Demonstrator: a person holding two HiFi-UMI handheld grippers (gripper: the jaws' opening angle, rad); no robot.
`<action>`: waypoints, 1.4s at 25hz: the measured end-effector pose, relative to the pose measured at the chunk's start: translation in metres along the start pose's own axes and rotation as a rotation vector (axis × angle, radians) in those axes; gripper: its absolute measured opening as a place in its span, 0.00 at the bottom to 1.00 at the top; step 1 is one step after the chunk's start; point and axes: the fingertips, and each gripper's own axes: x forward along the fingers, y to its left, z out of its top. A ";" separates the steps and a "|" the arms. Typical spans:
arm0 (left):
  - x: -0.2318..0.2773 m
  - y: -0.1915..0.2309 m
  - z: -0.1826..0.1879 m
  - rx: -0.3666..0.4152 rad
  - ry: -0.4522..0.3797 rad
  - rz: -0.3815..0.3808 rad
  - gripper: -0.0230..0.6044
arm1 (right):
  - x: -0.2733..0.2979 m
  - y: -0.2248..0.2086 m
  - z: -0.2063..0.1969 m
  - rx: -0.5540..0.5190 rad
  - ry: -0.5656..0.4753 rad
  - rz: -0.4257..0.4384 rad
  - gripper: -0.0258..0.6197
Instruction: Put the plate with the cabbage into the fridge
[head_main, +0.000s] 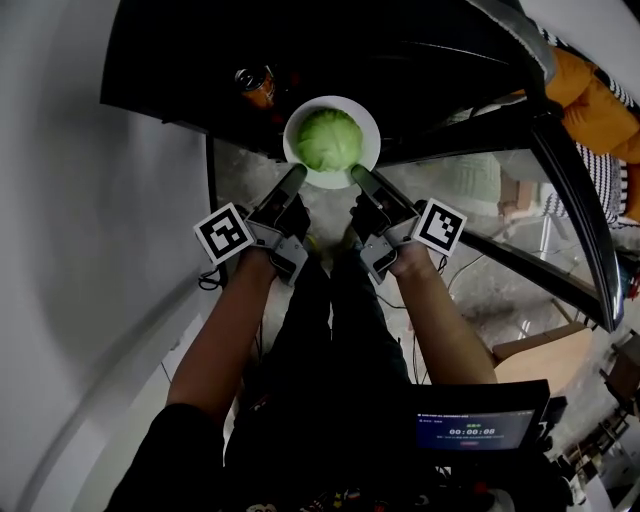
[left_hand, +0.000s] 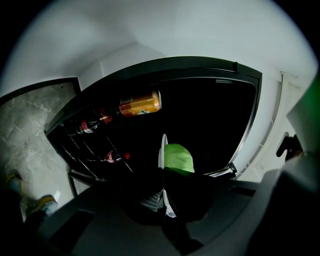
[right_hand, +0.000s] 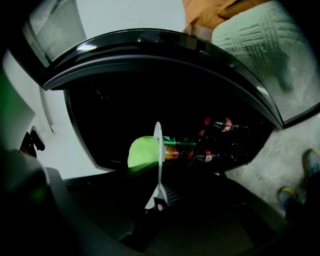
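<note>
Both sets of jaws are clamped on the near rim of a white plate (head_main: 332, 181), the left gripper (head_main: 293, 178) at one side and the right gripper (head_main: 360, 177) at the other. A green cabbage (head_main: 328, 139) sits on the plate, held at the open front of a dark fridge (head_main: 180, 60). Cola bottles (right_hand: 220, 124) and an orange drink (left_hand: 140, 103) lie inside.

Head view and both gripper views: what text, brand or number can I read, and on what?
"00:00:08" on the dark screen, head view, bottom right.
Small line above it: too small to read.
Red-labelled bottles: labels too blurred.
Orange bottle: label unreadable.
</note>
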 end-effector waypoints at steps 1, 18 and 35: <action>0.000 0.000 0.000 0.002 0.001 0.007 0.05 | 0.000 -0.001 0.000 0.007 -0.001 -0.003 0.07; -0.002 0.005 -0.001 0.007 -0.003 0.022 0.05 | -0.003 -0.007 -0.002 0.029 -0.005 -0.025 0.07; -0.003 -0.005 -0.001 -0.021 -0.043 0.004 0.05 | -0.003 0.006 -0.001 0.020 -0.012 -0.032 0.07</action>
